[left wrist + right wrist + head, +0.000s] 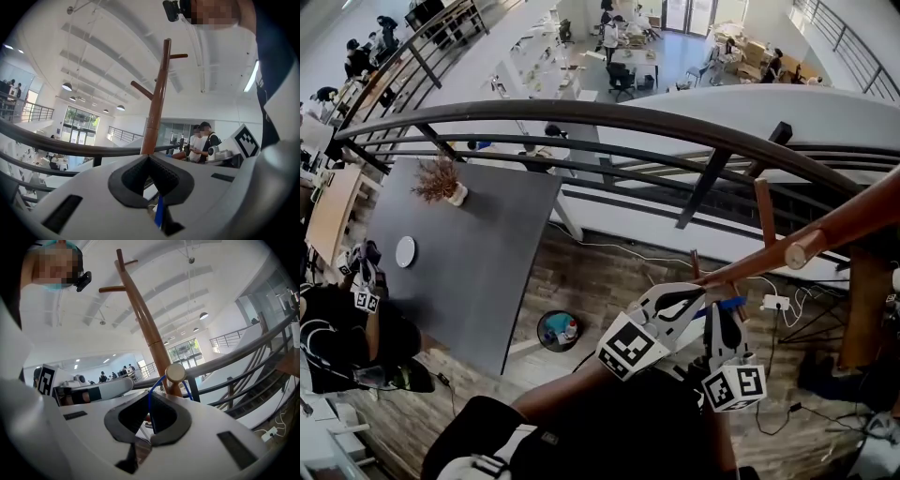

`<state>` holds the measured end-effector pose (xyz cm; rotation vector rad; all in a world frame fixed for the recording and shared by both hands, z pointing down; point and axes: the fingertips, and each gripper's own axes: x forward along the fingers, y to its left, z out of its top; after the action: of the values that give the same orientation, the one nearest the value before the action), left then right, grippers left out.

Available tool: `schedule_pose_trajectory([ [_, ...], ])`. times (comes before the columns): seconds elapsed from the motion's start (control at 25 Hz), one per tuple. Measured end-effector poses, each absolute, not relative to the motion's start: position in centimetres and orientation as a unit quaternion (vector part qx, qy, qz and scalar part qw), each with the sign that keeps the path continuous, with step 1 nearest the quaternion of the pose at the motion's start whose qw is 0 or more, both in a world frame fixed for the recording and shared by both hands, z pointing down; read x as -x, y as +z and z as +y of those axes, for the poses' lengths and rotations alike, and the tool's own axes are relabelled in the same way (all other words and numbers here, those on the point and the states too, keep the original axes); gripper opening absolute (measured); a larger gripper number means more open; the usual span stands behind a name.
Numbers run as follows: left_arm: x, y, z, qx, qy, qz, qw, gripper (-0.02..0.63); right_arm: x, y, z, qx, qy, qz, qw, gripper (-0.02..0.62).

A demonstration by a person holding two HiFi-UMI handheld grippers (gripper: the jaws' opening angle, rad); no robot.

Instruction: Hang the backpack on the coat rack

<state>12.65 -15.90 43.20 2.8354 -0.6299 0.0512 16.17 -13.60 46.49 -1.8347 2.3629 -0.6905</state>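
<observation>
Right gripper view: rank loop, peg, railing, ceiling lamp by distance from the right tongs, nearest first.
1. Loop, blue, between the tongs.
2. Peg, just ahead, centre.
3. Railing, behind the rack, right.
4. Ceiling lamp, far, upper right.

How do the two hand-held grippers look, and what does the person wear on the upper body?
The left gripper and the right gripper each have a smooth white shell with dark slots and black textured pads. Each carries a cube with black square markers on white. The person wears a dark top with white parts.
</observation>
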Motion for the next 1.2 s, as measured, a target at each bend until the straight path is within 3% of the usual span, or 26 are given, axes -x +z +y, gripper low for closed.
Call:
schedule_pose_trajectory([
  [1.2, -14.6, 44.6, -16.8, -0.964, 0.02, -0.235, 0.123, 0.006, -18.2, 49.1, -15.4, 0.586, -0.226, 0.778, 0.019, 0.02],
])
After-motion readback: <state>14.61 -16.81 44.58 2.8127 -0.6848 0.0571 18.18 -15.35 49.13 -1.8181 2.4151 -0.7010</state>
